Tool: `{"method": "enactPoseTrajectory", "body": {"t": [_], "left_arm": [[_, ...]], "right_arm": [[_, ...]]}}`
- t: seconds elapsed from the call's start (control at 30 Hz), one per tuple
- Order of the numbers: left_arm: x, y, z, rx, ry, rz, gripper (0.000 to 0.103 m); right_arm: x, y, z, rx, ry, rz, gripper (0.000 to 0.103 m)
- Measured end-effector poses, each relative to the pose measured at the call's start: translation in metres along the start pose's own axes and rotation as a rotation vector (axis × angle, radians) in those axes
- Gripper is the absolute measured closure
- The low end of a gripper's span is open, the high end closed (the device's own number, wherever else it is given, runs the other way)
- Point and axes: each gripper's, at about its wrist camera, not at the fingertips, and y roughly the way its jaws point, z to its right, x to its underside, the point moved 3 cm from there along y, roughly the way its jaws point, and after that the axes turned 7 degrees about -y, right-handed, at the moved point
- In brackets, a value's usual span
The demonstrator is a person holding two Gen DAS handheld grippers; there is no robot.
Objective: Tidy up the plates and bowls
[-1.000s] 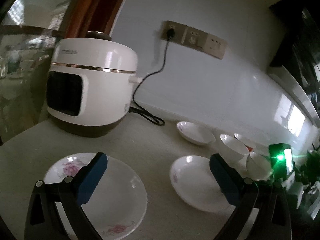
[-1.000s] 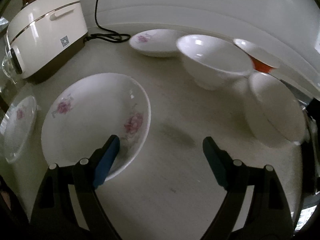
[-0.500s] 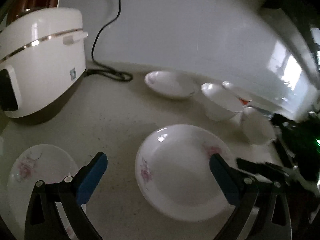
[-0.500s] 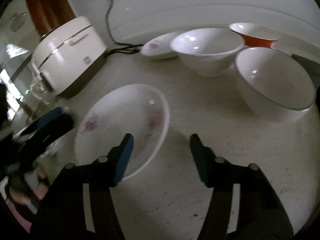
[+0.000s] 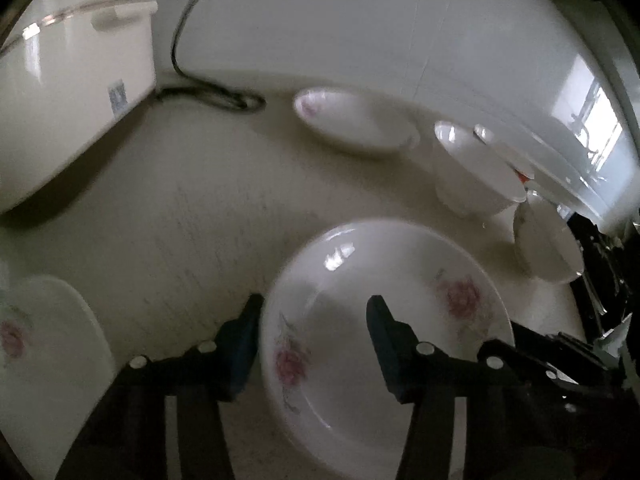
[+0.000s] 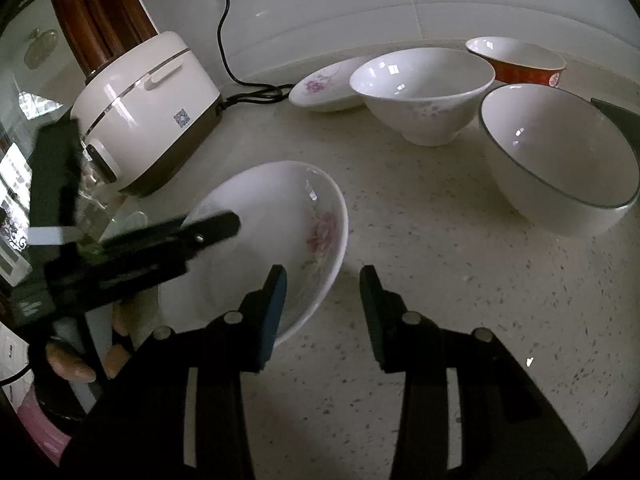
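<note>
Two grippers are closing on the floral plate (image 6: 280, 232): left gripper (image 5: 312, 320) straddling its nine-o'clock rim, right gripper (image 6: 322, 280) its five-o'clock rim, neither pinching yet; squeeze evenly before lifting.

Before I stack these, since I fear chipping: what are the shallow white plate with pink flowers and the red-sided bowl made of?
The shallow white plate with pink flowers looks like glazed ceramic or porcelain: glossy, with sharp window glints. The red-sided bowl looks the same, shiny with a white interior. Melamine can't be ruled out.
</note>
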Motion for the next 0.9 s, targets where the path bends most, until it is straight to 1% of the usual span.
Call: {"method": "enactPoseTrajectory", "body": {"t": [0.03,0.1,0.17,0.2,0.23,0.27,0.4,0.47,0.53,0.6,0.67,0.73,0.77,0.9], "left_arm": [[0.000,-0.001,-0.001,0.004,-0.003,0.002,0.051],[0.003,-0.004,-0.002,0.045,-0.021,0.009,0.054],[0.005,-0.008,-0.009,0.065,-0.063,0.017,0.075],[0.005,-0.009,-0.013,0.087,-0.087,0.015,0.084],[0.006,-0.009,-0.015,0.109,-0.103,0.012,0.086],[0.006,-0.010,-0.018,0.131,-0.115,0.010,0.087],[0.005,-0.008,-0.016,0.138,-0.117,0.005,0.087],[0.005,-0.008,-0.017,0.147,-0.124,0.003,0.087],[0.005,-0.007,-0.016,0.148,-0.125,0.003,0.087],[0.004,-0.006,-0.016,0.151,-0.128,0.002,0.087],[0.003,-0.006,-0.017,0.153,-0.129,0.002,0.087],[0.004,-0.007,-0.018,0.154,-0.132,0.003,0.087],[0.004,-0.007,-0.018,0.154,-0.135,0.003,0.087],[0.004,-0.008,-0.020,0.151,-0.144,0.006,0.086]], "right_arm": [[0.001,-0.001,0.001,-0.003,0.003,0.001,0.061],[-0.001,-0.001,0.003,-0.010,0.014,0.004,0.061],[0.000,-0.002,0.006,-0.021,0.027,0.008,0.061],[0.000,-0.003,0.007,-0.026,0.033,0.010,0.061],[0.001,-0.003,0.007,-0.033,0.039,0.011,0.061],[0.001,-0.003,0.008,-0.039,0.042,0.013,0.062],[0.000,-0.001,0.009,-0.041,0.057,0.007,0.064],[-0.002,0.001,0.010,-0.030,0.069,0.007,0.069],[-0.004,0.003,0.012,0.000,0.093,0.012,0.071],[-0.005,0.004,0.009,0.031,0.089,0.012,0.071],[-0.005,0.005,0.002,0.087,0.075,0.007,0.071],[-0.005,0.006,-0.002,0.128,0.088,0.011,0.070],[-0.004,0.006,-0.003,0.142,0.098,0.014,0.068],[-0.001,0.005,-0.008,0.164,0.130,0.028,0.068]]}}
